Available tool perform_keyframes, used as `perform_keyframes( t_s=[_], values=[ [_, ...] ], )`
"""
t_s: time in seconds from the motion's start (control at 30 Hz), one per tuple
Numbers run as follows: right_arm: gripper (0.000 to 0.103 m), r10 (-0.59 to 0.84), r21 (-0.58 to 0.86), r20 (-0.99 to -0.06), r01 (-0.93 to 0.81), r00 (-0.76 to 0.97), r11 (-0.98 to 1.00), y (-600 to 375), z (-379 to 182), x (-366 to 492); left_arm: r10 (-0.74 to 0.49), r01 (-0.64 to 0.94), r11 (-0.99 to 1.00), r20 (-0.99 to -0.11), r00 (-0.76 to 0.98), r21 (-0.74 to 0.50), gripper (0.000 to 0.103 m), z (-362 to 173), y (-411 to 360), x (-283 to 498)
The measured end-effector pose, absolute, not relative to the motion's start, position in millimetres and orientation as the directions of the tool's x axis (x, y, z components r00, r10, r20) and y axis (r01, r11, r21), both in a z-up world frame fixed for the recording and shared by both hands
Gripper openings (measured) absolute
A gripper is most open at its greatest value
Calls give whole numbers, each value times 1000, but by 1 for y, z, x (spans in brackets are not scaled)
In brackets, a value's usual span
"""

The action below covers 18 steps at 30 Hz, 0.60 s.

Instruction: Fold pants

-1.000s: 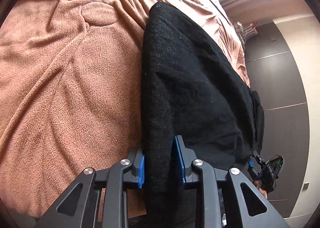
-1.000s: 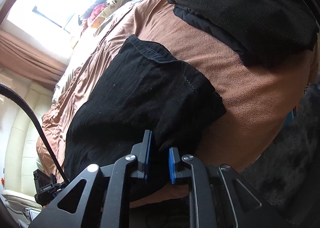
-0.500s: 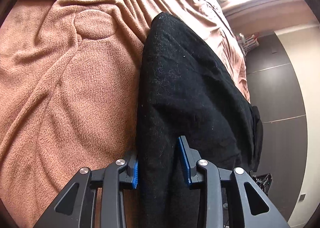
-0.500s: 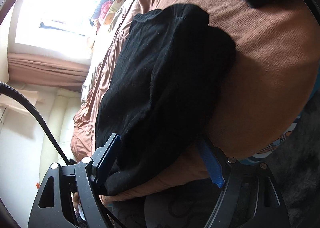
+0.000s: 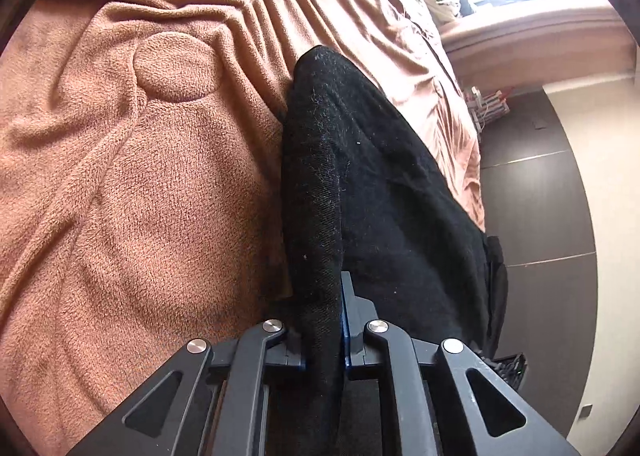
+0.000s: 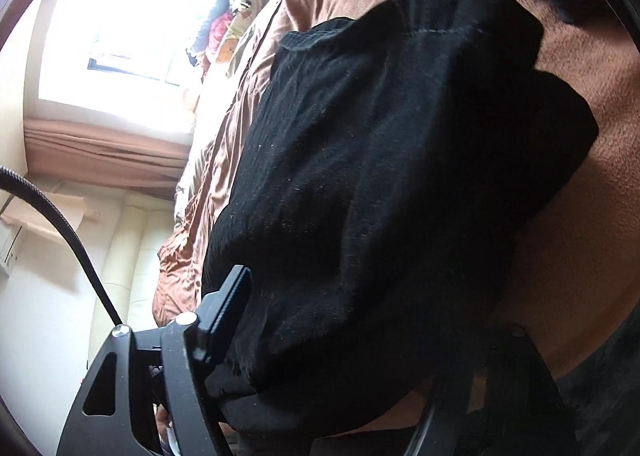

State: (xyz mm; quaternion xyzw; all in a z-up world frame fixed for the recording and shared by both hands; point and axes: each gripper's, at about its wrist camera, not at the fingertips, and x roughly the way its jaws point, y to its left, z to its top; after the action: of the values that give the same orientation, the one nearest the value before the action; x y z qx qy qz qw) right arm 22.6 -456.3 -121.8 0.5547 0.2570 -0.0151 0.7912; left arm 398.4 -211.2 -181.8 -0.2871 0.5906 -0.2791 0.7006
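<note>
Jaws of the left gripper (image 5: 323,330) now pinch a fold of the black pants (image 5: 360,192), tighter than half a second ago. The right gripper (image 6: 360,320) has stayed spread wide, the pants (image 6: 392,176) bunched between its fingers on the brown blanket (image 5: 132,184).

I'm seeing my left hand-held gripper (image 5: 323,330) showing matte black linkages, silver round screws and blue pads (image 5: 345,320); a black cable (image 6: 60,224) is trailing beside the right hand-held gripper (image 6: 360,320).
</note>
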Motion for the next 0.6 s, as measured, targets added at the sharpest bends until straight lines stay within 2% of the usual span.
perform_keyframes(
  t_s=[0.07, 0.17, 0.6],
  values=[
    [21, 265, 870, -425, 309, 866, 384, -455, -121, 24, -736, 48, 673, -660, 151, -738, 10, -178, -209, 398],
    [14, 250, 870, -410, 294, 877, 397, -449, -113, 20, -745, 52, 661, -647, 160, -749, 9, -171, -202, 399],
    [12, 288, 872, -412, 282, 864, 401, -380, -114, 34, -751, 51, 643, -617, 233, -764, 8, -140, -121, 420]
  ],
)
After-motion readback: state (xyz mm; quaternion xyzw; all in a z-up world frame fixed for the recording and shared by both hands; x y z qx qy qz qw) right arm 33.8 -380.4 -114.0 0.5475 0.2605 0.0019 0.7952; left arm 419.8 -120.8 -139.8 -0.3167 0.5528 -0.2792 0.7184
